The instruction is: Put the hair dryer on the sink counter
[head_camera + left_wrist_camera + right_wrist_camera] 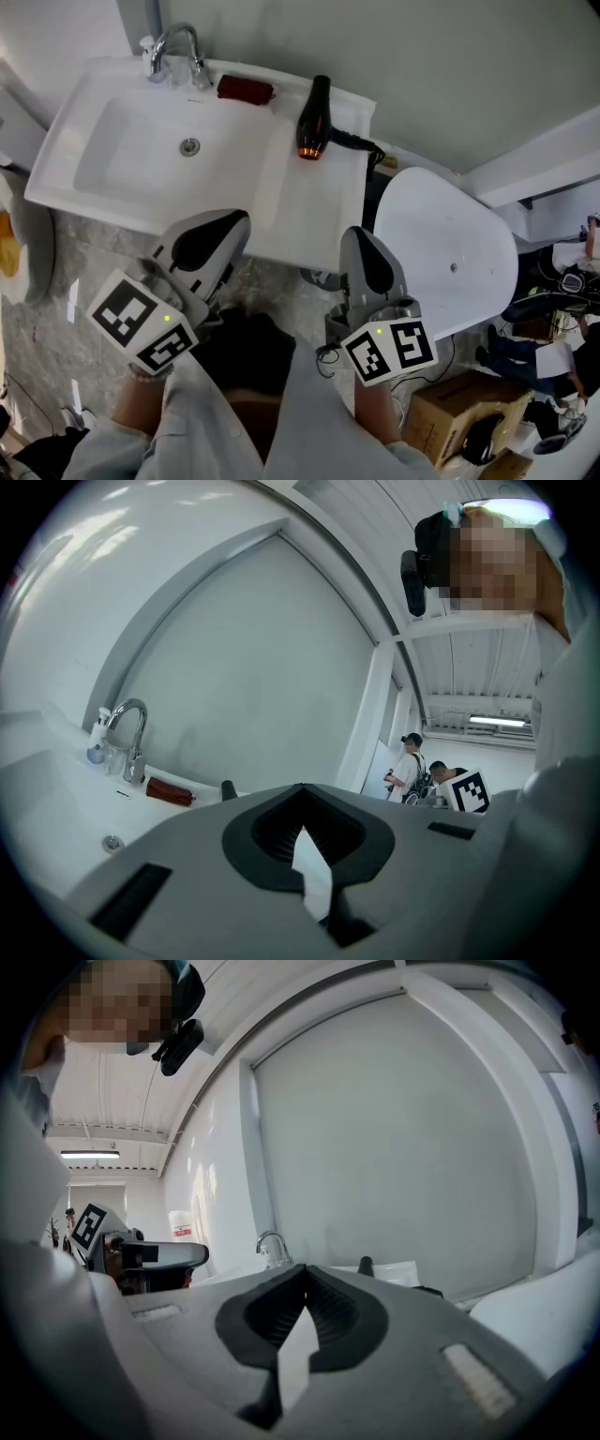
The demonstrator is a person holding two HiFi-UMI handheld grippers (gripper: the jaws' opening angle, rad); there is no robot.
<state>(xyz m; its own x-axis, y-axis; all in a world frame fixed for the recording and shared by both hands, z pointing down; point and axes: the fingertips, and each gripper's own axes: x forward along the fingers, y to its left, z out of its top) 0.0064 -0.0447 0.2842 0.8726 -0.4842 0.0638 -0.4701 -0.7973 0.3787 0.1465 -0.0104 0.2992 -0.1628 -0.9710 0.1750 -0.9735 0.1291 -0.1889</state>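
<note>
The white table [309,206] carries a basin [112,155] in its left part, with the faucet [178,52] at the back edge behind it. Just to the right of the faucet a red pouch [245,90] lies along the same back edge. Further right, on the flat part between the basin and the right edge, lies the hair dryer [314,117]. It rests on its side near the back edge, one end turned to the front, and its cord [356,142] runs off over the right edge. I judge that this place is chosen because it is flat and apart from the basin, so the dryer cannot slide into it, and the cord has a free way out; the task looks already done. Both tools hang in front of the front edge, close to the person's body and well apart from the dryer, which fits a resting pose. The left tool [225,230] has its jaws together, with nothing between them, and touches nothing. The right tool [361,246] is the same: jaws closed, empty, and clear of the table.
</note>
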